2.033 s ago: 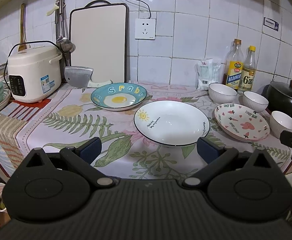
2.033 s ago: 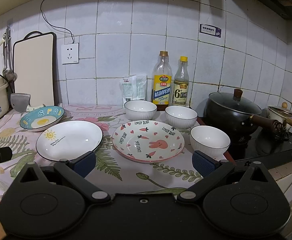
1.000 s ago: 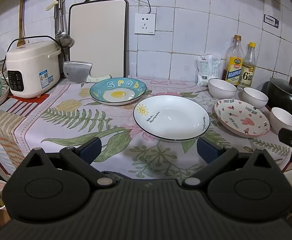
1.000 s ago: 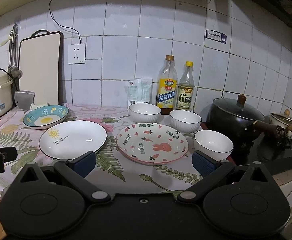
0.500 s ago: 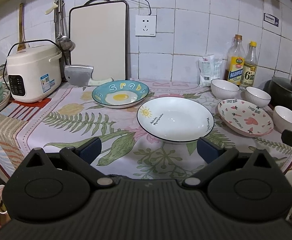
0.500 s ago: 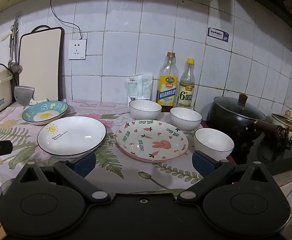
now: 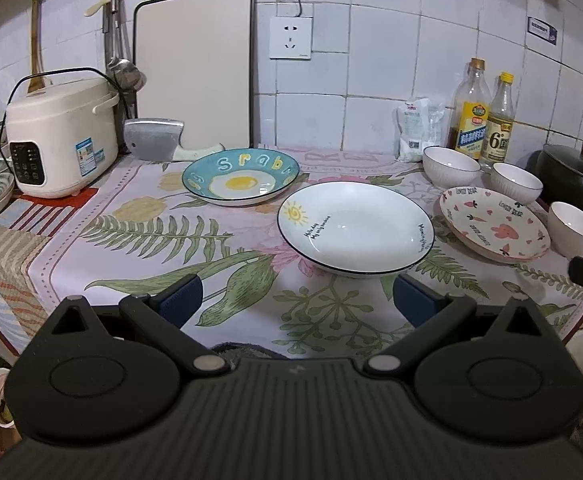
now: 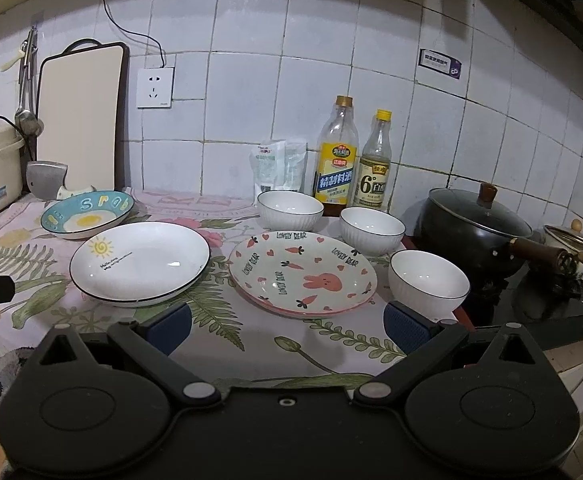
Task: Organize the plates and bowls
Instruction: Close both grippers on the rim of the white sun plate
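Since two seconds ago: both views slightly shifted, dishes unmoved, nothing lifted.

Left gripper (image 7: 295, 300): spread wide, empty, held back at counter edge, facing white sun plate (image 7: 355, 228).
Right gripper (image 8: 287, 330): spread wide, empty, facing pink rabbit plate (image 8: 302, 278).
Plates, three, apart on floral cloth (image 7: 151, 240): blue egg plate (image 7: 241, 176) rear left; white sun plate centre; pink rabbit plate right, close beside it.
Bowls, three, white: rear bowl (image 8: 290, 210) before the bottles (image 8: 353, 160); middle bowl (image 8: 372, 229); near bowl (image 8: 428, 283), just beside black pot (image 8: 475, 220).

Step judged: approach, stacking not begun.
Method advised: pinch near rim squarely, lift level, lower plate centred onto plate; nest bowls separately; keep clear of pot handle.
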The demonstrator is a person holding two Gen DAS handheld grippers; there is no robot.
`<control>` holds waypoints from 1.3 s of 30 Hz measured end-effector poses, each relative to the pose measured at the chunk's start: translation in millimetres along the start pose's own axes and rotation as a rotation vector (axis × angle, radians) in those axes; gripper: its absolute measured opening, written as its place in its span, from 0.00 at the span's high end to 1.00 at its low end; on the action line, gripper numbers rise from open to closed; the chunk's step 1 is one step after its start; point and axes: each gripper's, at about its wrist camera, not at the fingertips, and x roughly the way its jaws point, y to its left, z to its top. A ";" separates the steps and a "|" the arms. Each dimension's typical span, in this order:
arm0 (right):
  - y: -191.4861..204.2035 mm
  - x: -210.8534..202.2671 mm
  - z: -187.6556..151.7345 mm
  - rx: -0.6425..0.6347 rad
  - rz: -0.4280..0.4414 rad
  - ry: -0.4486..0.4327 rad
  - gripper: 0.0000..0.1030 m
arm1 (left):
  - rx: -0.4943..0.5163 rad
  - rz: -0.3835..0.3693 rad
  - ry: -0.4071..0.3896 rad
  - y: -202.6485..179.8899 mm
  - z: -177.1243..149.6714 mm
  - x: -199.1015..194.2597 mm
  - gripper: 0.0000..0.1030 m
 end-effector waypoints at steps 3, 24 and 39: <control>2.8 6.9 1.6 -0.009 0.015 0.002 0.00 | 0.007 -0.019 0.007 -0.8 1.9 2.0 0.00; 52.1 162.6 -2.4 0.138 0.478 0.173 0.23 | -0.076 -0.052 0.030 30.2 25.1 112.6 0.06; 56.7 205.5 -3.3 0.198 0.452 0.228 0.63 | -0.130 -0.133 0.215 23.4 18.0 199.6 0.70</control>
